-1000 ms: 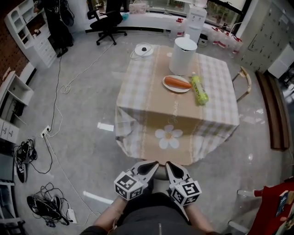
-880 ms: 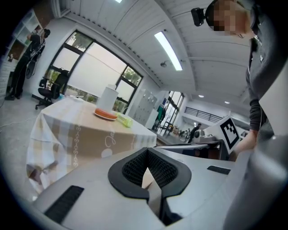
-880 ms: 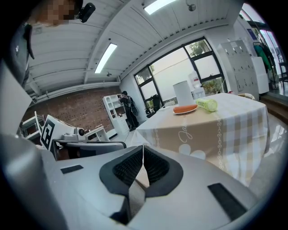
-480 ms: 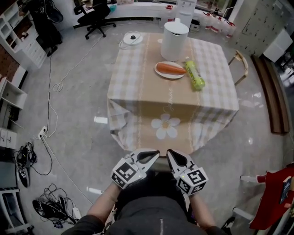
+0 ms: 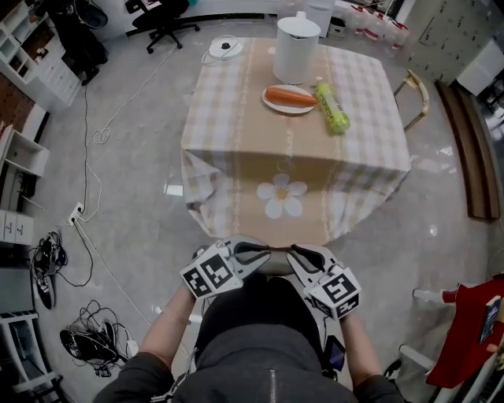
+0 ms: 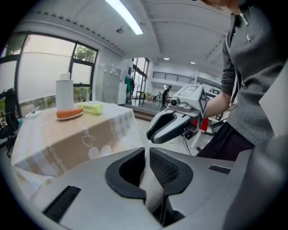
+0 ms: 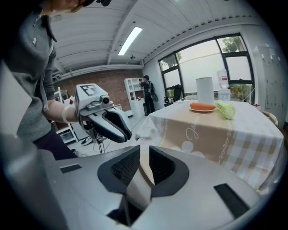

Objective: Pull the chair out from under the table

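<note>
We see a square table's cloth point(image 5: 211, 126) with pale beige-and-white checks down both sides and a plain tan band through the middle, which carries a white daisy print point(image 5: 281, 198) on its hanging front. The tall cylindrical container point(image 5: 298, 47) is white, as is the round plate point(image 5: 287, 111). The long food item point(image 5: 290, 96) on it is orange, and the slim packet point(image 5: 331, 109) is yellow-green. The glossy floor point(image 5: 134, 205) is mottled grey. The left gripper point(image 6: 146, 157) and right gripper point(image 7: 143, 157) are pale grey, with black ribbed pads point(image 6: 167, 169) and black-and-white square markers. The person's top point(image 5: 260, 354) is dark grey, the swivel office chair point(image 5: 157, 14) black and the curved wooden chair point(image 5: 419, 96) pale tan.
</note>
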`<state>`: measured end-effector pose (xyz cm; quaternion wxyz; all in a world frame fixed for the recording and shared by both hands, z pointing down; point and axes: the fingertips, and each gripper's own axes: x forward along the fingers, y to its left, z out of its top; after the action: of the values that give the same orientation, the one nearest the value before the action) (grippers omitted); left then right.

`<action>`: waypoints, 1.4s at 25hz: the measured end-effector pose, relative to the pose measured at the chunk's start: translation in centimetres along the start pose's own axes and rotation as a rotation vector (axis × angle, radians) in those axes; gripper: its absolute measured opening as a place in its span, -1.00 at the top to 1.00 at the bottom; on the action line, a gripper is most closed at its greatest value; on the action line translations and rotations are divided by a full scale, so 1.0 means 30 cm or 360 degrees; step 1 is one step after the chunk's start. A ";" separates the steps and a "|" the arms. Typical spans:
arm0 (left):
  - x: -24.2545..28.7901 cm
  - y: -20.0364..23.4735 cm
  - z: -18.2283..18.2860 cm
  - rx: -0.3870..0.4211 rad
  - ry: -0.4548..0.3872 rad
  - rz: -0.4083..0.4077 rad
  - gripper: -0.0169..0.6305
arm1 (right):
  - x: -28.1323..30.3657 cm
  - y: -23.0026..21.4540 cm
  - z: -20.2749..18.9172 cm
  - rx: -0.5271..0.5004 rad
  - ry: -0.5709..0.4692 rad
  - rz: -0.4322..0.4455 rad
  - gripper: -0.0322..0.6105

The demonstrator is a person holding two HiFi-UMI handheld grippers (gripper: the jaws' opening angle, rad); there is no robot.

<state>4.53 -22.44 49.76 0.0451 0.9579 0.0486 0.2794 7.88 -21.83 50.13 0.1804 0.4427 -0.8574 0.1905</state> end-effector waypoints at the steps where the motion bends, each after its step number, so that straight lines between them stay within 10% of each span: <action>1: 0.006 -0.013 -0.001 -0.0002 0.0021 -0.0028 0.76 | 0.003 0.014 -0.013 -0.0045 0.0045 0.0046 0.80; 6: 0.030 -0.057 -0.043 0.0119 0.0186 -0.0049 0.47 | 0.027 0.102 -0.047 -0.0204 0.0199 0.0287 0.34; 16: 0.026 -0.107 -0.195 0.0482 0.0644 -0.0124 0.13 | 0.040 0.182 -0.186 -0.0731 0.0603 0.0576 0.25; 35: 0.117 -0.074 -0.466 0.0827 0.1093 -0.0099 -0.04 | 0.114 0.154 -0.408 -0.1195 0.0969 0.0494 0.25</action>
<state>-0.22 -18.99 63.12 -0.2079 0.7870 0.1584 0.5589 3.92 -15.75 61.55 0.5385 0.1392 -0.8309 0.0141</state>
